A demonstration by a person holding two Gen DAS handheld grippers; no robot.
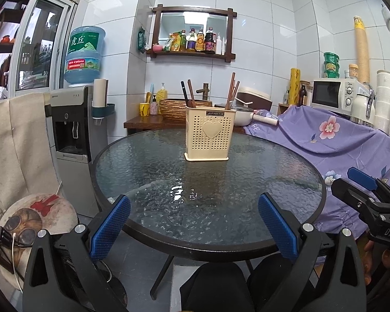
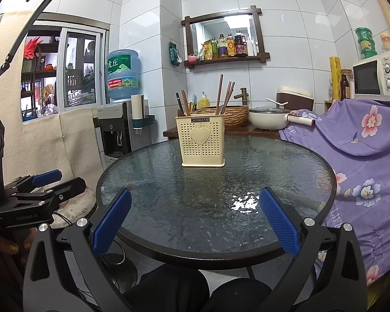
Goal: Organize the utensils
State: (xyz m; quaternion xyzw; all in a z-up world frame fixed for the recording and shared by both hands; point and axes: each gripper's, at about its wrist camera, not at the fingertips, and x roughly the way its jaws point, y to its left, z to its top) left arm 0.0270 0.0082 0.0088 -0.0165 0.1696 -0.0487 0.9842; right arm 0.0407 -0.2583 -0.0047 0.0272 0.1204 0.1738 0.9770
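Both tools, left tool (image 1: 193,225) and right tool (image 2: 195,222), gape wide, empty (chopsticks (image 1: 232,91) stand in the holder (image 1: 209,136)) above the tabletop (image 1: 273,171).

I see a cream plastic holder (image 1: 208,133), perforated, with a raised heart on its front, standing upright on the far half of the round glass table (image 1: 148,171). Brown chopsticks (image 1: 231,91) lean out of its right compartment; more chopsticks and a dark utensil (image 1: 183,93) stand in the left one.
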